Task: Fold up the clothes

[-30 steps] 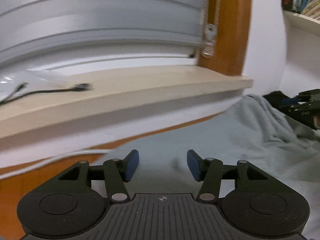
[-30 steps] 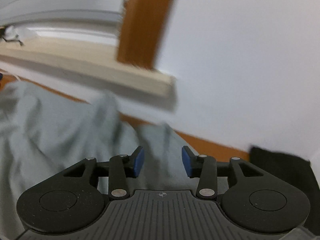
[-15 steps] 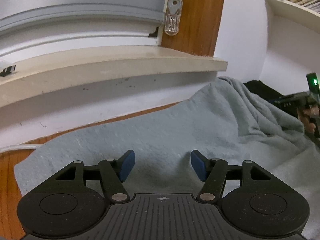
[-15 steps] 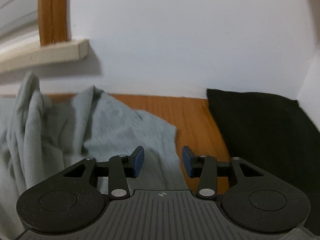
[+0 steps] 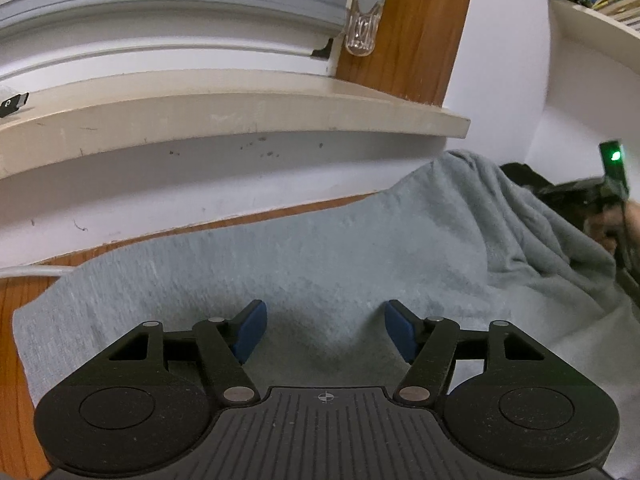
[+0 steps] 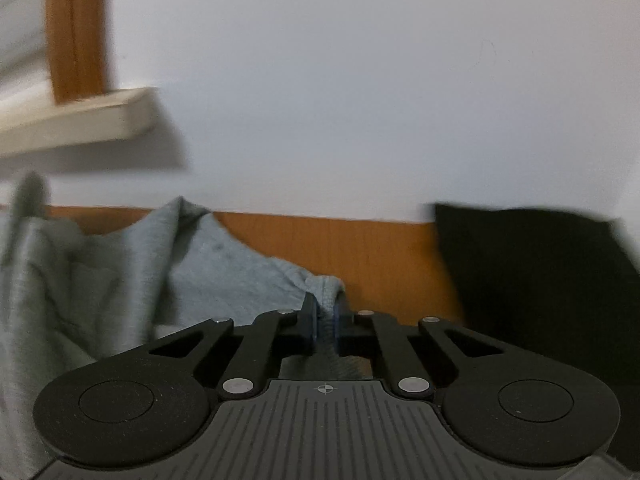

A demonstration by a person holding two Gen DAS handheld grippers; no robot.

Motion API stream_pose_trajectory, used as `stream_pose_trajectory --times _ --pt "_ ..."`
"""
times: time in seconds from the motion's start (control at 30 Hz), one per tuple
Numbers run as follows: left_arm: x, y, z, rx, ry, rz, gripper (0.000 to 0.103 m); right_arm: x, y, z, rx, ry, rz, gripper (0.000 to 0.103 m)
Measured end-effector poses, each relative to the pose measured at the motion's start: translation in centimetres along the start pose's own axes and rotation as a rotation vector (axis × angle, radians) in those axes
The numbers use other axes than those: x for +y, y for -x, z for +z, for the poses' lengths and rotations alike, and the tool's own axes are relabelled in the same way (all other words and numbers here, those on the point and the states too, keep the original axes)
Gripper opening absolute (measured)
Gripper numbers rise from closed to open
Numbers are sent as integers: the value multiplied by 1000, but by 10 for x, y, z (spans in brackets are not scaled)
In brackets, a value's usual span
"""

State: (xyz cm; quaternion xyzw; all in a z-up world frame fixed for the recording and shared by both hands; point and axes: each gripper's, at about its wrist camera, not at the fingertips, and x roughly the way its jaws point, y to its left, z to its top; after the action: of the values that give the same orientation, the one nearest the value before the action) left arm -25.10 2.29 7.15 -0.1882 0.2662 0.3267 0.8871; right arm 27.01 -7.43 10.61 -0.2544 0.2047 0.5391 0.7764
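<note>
Since earlier, right tool (image 6: 325, 316) has clenched grey garment (image 6: 240, 264), edge hidden; left tool (image 5: 325, 330) stays released.

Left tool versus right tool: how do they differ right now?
The left tool is open, its blue pads wide apart above flat grey cloth; the right tool is shut, pinching a bunched edge of it. The left faces the window sill; the right faces a bare wall. Both are the same black build.
</note>
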Motion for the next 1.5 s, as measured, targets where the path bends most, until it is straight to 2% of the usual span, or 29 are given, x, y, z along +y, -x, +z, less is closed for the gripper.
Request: stream_pose_trajectory --times 0.03,0.1,0.17,0.2,0.27,0.37,0.4,0.5,0.6,0.67,0.73,0.8,0.93,1.1,1.27,1.43,1.5 --pt "-1 -1 0 2 -7 2 69 -10 8 3 -31 -8 -88 7" --pt "-3 -1 -1 4 -18 -3 73 -27 5 3 11 -18 -173 7" --pt "-5 -2 -1 7 -25 -2 77 -33 -13 -4 148 -4 -148 13" --pt "-5 -3 -1 8 -28 0 77 -31 -14 -8 143 2 -156 16" --pt "-7 -3 -1 11 -35 4 78 -26 -13 -14 110 13 -179 33" --pt "-9 -5 -1 15 -44 9 78 -20 -2 -14 13 -47 -109 35" --pt "-9 -5 -2 15 -46 11 78 -17 0 -13 -3 -69 -51 35" --pt "-10 -5 -3 13 -43 17 78 -4 -3 -14 -3 -103 93 35" --pt "-9 -1 -5 9 -34 21 78 9 -6 -22 -16 -85 138 35" --pt "-3 6 -7 0 -19 17 78 14 -7 -28 -27 -73 167 41" --pt "8 13 -10 -4 0 27 78 15 -9 -33 -36 -57 195 42" --pt "22 20 -12 -4 17 38 76 13 -14 -36 -41 -47 198 44" --pt "50 37 -11 -19 53 56 52 -1 -9 -39 -36 -100 232 48" --pt "72 55 -1 -62 60 136 53 2 -7 -38 -31 -94 216 53" --pt "95 44 2 -15 50 259 52 2 -9 -39 -30 -96 212 54" --pt "108 35 1 -1 81 209 48 3 -8 -39 -29 -98 206 56" --pt "109 35 2 -3 84 191 35 3 -8 -38 -27 -98 204 56"
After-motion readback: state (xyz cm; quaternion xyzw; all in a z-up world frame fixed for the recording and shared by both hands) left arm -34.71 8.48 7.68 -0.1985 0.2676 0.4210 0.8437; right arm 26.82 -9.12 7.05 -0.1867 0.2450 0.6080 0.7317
